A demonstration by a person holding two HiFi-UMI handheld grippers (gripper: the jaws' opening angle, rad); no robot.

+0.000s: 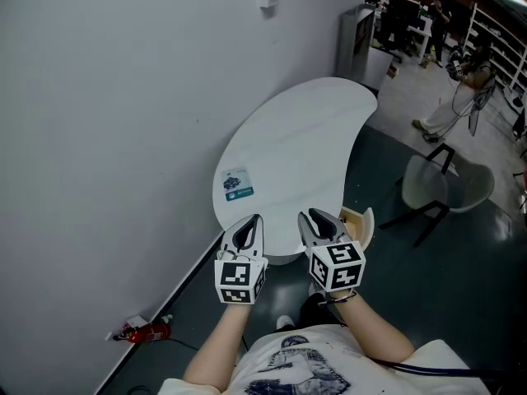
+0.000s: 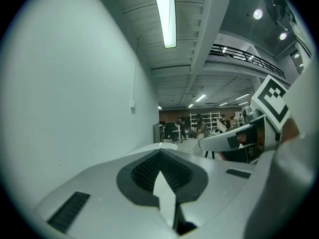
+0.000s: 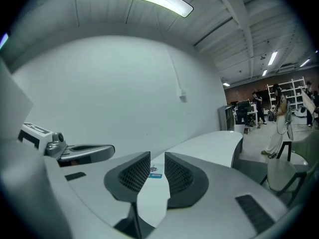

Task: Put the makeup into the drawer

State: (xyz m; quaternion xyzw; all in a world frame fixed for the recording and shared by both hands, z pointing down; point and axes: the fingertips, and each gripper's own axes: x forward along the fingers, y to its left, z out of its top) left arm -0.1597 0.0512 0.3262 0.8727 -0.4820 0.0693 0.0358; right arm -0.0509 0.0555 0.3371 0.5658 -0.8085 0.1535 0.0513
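Note:
No makeup shows in any view. Both grippers hover side by side over the near end of a white curved table (image 1: pixel 300 138). My left gripper (image 1: pixel 249 224) is shut: in the left gripper view its dark pads (image 2: pixel 149 171) meet with nothing between them. My right gripper (image 1: pixel 318 219) is open by a narrow gap, and only the tabletop shows between its pads (image 3: pixel 178 176). A light wooden box-like piece (image 1: pixel 363 225), perhaps a drawer, juts out under the table's edge just right of the right gripper. It is mostly hidden.
A small blue-and-white card (image 1: pixel 237 184) lies on the table near the wall. A grey wall runs along the left. A white chair (image 1: pixel 449 186) stands to the right of the table. A red object (image 1: pixel 148 332) lies on the floor at the wall. People stand far back (image 1: pixel 451 105).

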